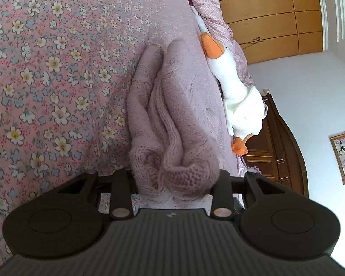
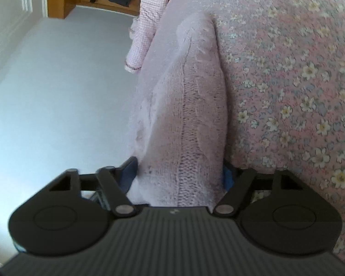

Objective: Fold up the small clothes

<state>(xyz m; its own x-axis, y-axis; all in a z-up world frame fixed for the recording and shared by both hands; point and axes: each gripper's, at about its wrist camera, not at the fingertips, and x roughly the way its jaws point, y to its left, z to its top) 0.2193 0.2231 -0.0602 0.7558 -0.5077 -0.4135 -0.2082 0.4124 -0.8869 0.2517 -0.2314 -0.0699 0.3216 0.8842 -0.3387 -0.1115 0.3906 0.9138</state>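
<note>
Knitted sweater [image 1: 172,124], pale lilac, is clamped in both your left gripper [image 1: 174,184] and right gripper [image 2: 179,179] above the floral bedsheet [image 1: 46,80].

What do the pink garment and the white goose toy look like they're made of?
Pink garment: knitted yarn, probably wool or acrylic, matte and fuzzy, with visible stitch rows. White goose toy: plush fabric, soft and matte, with an orange beak and feet.

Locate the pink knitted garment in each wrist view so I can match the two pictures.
Left wrist: pink knitted garment bunched at centre, running up from the gripper.
Right wrist: garment stretched up the centre from the gripper.
Shared landmark: floral bedsheet.
</note>
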